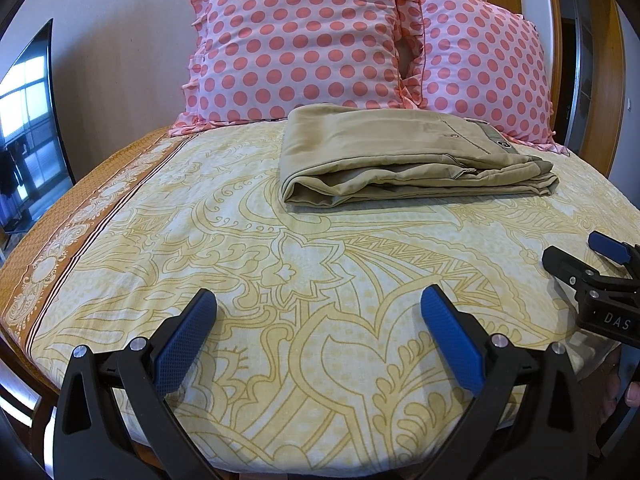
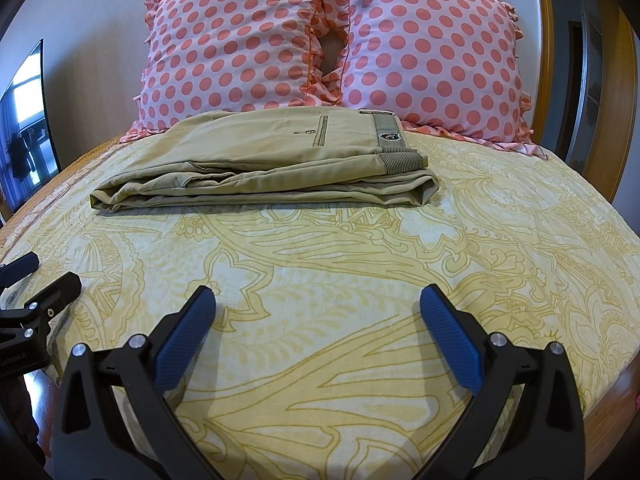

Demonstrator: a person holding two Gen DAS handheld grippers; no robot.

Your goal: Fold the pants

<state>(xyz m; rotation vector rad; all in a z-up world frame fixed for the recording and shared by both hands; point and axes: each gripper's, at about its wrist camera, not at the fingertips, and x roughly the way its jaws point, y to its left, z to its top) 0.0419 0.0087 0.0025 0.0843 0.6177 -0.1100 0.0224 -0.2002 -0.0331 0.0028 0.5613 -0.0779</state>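
Note:
Khaki pants [image 1: 384,156] lie folded in a flat stack on the bed, just in front of the pillows; they also show in the right wrist view [image 2: 272,160], waistband to the right. My left gripper [image 1: 318,304] is open and empty, held over the sheet well short of the pants. My right gripper [image 2: 318,304] is open and empty too, the same distance back. The right gripper shows at the right edge of the left wrist view [image 1: 580,256], and the left gripper at the left edge of the right wrist view [image 2: 44,272].
The bed has a yellow patterned sheet [image 1: 280,280] with a brown border [image 1: 60,248] on the left. Two pink polka-dot pillows [image 1: 296,40] [image 1: 484,64] lean against the wall. A dark screen [image 1: 28,120] stands left; a wooden frame [image 2: 616,100] is right.

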